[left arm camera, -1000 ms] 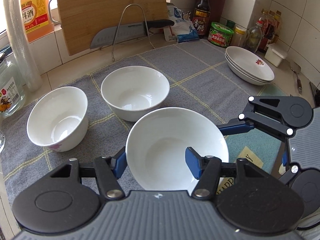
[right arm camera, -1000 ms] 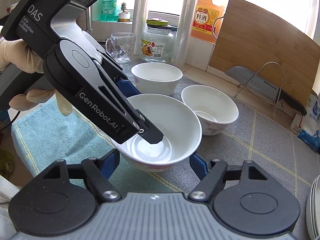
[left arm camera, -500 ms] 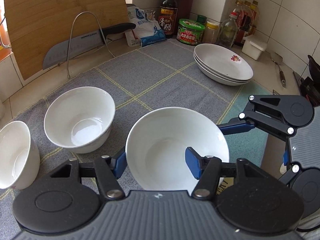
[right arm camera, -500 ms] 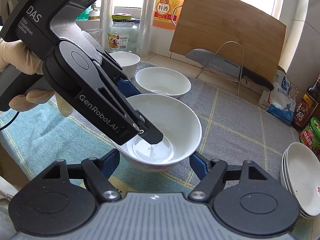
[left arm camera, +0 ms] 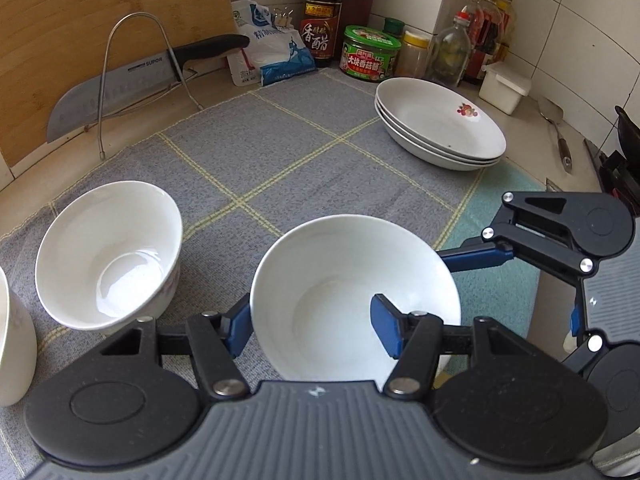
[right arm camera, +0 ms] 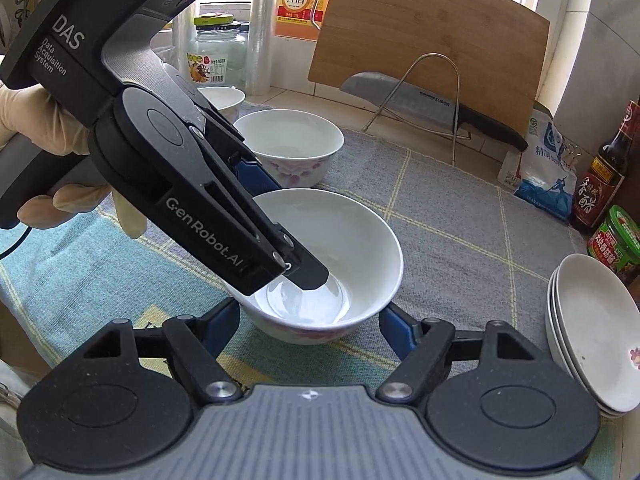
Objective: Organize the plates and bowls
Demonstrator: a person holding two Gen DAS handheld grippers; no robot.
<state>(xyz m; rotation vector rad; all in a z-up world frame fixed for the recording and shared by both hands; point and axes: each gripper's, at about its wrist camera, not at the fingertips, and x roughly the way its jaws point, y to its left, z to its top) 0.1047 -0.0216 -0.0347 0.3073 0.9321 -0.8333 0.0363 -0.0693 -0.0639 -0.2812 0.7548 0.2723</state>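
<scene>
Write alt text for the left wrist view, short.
The left gripper grips a white bowl by its rim, one of its fingers inside and one outside. The right gripper sits beside the bowl, over a grey checked mat. Another bowl stands left; stacked plates lie beyond.

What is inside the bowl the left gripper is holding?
Only one finger of the left gripper sits inside the held bowl, pinching its wall; otherwise it looks empty. That finger covers part of the bottom.

Black left tongs (right arm camera: 280,256) marked GenRobot.AI, blue pads (left arm camera: 386,330), silver screws, cream glove (right arm camera: 24,120)
</scene>
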